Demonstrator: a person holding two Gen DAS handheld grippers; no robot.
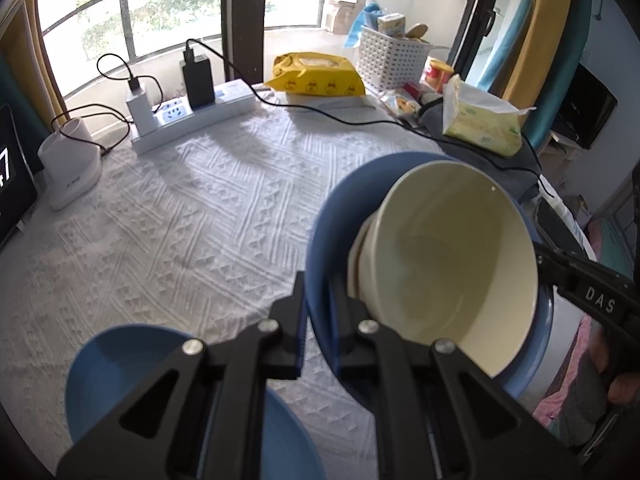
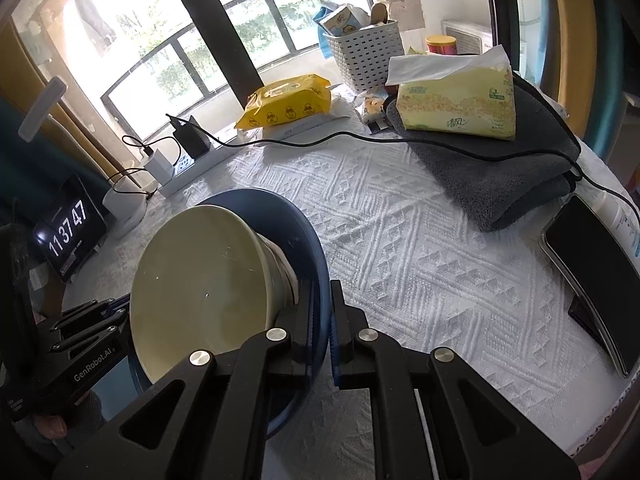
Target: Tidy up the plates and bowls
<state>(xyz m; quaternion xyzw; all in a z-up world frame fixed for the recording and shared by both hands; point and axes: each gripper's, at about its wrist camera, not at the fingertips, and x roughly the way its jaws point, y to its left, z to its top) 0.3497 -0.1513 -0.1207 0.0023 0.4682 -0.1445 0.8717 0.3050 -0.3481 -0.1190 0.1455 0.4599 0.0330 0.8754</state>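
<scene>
Both grippers pinch the blue bowl's [image 1: 320, 240] rim — left gripper [image 1: 320, 300] lower centre, right gripper [image 2: 322, 312] likewise — cream bowl [image 1: 452, 264] nested inside.

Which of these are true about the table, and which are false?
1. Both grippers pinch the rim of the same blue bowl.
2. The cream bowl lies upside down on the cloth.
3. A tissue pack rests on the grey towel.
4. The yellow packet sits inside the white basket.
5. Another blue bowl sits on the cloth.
1. True: the left gripper and right gripper both clamp the blue bowl.
2. False: the cream bowl is nested in the held blue bowl.
3. True: tissue pack, grey towel.
4. False: the yellow packet lies on the table beside the white basket.
5. True: second blue bowl.
</scene>
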